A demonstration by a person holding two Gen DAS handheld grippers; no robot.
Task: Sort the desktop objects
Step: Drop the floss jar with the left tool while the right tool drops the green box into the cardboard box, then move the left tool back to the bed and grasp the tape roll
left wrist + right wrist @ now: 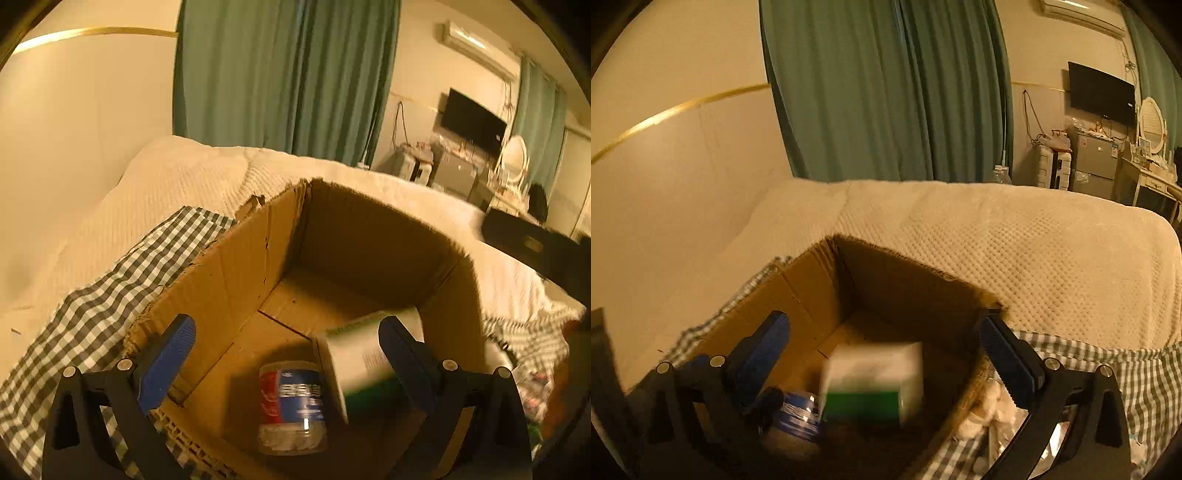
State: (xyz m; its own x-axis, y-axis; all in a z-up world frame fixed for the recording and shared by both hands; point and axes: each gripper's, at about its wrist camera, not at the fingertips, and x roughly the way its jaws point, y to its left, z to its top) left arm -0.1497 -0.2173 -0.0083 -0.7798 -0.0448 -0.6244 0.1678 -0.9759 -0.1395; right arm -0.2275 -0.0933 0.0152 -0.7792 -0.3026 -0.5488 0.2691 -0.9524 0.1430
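An open cardboard carton (236, 280) (798, 291) stands on a checked cloth. Inside it stands a clear jar (291, 406) with a blue and red label; in the right wrist view only the jar's blue label (798, 410) shows, low on the left. Beside the jar is a white and green box (362, 362) (871, 384), blurred in both views. My left gripper (284, 354) hangs open over the carton, above the jar, its right finger overlapping the box. My right gripper (884, 356) is open wide, with the box below and between its fingers, touching neither pad.
The grey-and-white checked cloth (92, 325) (1137, 369) lies on a cream textured blanket (177, 184) (1034, 251). Pale lumpy items (982, 406) sit just right of the carton. A green curtain (280, 74), a wall and a TV (1100, 92) are behind. A dark shape (535, 251) juts in at right.
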